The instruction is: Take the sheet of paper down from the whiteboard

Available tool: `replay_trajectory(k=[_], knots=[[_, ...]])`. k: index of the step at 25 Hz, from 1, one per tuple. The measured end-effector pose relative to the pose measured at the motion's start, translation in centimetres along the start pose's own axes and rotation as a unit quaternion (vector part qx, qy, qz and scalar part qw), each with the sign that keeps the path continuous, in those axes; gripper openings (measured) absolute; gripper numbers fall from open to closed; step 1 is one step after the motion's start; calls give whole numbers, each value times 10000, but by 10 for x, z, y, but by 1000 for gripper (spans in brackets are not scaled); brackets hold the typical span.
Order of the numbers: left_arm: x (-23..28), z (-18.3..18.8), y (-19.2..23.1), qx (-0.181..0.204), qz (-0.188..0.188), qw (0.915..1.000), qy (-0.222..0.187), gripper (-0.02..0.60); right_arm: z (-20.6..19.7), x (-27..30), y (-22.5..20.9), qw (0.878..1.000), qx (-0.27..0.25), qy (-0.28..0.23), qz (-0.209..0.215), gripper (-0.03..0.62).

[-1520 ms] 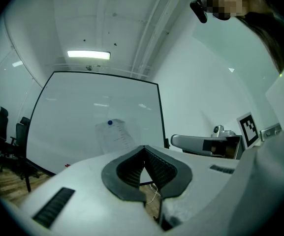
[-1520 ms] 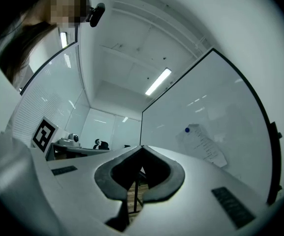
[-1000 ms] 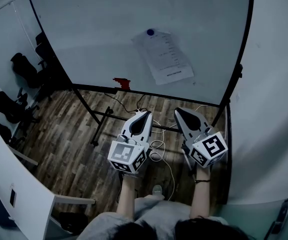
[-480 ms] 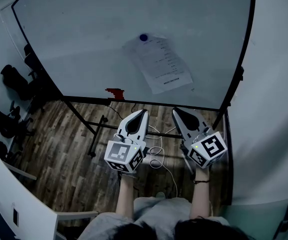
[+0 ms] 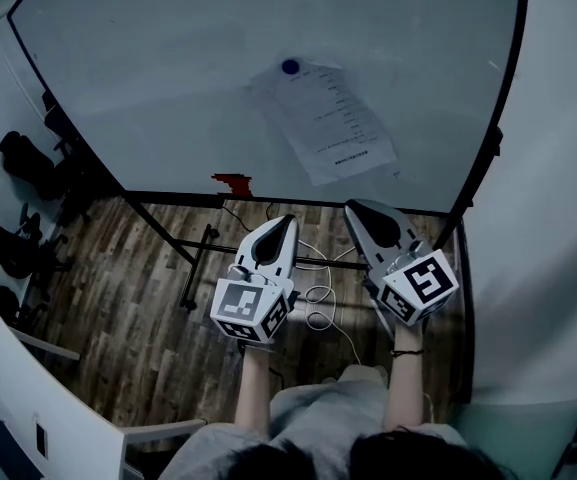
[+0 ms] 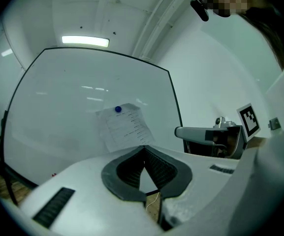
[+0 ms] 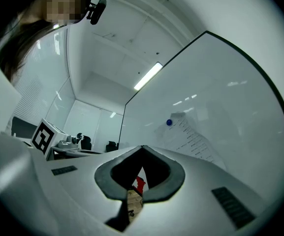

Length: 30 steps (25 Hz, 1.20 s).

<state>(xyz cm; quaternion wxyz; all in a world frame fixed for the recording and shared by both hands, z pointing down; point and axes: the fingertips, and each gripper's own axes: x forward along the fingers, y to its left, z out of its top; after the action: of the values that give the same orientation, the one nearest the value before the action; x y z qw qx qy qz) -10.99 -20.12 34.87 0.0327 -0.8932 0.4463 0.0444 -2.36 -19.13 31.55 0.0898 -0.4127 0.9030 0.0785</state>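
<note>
Your left gripper (image 5: 286, 222) was clenched on nothing, its jaws pressed together and pointed toward the whiteboard (image 5: 168, 58) but well short of it. On the board's bottom rail, up and to the left of that gripper, sat a small red object (image 5: 233, 183). Further right, a single blue magnet (image 5: 289, 67) pinned the sheet of paper (image 5: 333, 118) near its top left corner. The sheet hung tilted, flat against the board, with its lower edge above the rail. Your right gripper (image 5: 354, 209) was likewise closed and empty, just beside the left one, below the sheet and apart from it. You should have expected the sheet to be light, thin and limp. It would likely flop once freed and tear if dragged out from under the magnet. It also offered little edge to pinch while it lay flush on the smooth board. The safest hold was probably a lower corner, far from the magnet, where the paper could be peeled away. One gripper could steady it there while the other lifted the small, slippery-looking magnet. Both sets of jaws needed opening first.
</note>
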Motion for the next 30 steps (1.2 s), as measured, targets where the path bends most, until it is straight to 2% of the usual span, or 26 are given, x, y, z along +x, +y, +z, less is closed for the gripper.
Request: replay_trajectory(k=[6,10,16,20,25,30], knots=[[1,-9,19,-96,252,9996,64,6,-9,12,-6,9999,62,43,92,2],[15,-15,19,-116,250,9996,116,6,-14,20,-14,9998,80,95,182,2],[42,-4,19,-14,266,9996,4,6,-9,34,-33,9995,-38,70,304,2],[65,3,29,93,422,9991,-1,6,-3,47,-53,9992,-154,56,368,2],[93,2,39,336,652,9966,387,6,6,63,-87,9989,-376,174,220,2],[115,16,49,476,799,9949,394,6,15,71,-117,9974,-570,430,-123,2]])
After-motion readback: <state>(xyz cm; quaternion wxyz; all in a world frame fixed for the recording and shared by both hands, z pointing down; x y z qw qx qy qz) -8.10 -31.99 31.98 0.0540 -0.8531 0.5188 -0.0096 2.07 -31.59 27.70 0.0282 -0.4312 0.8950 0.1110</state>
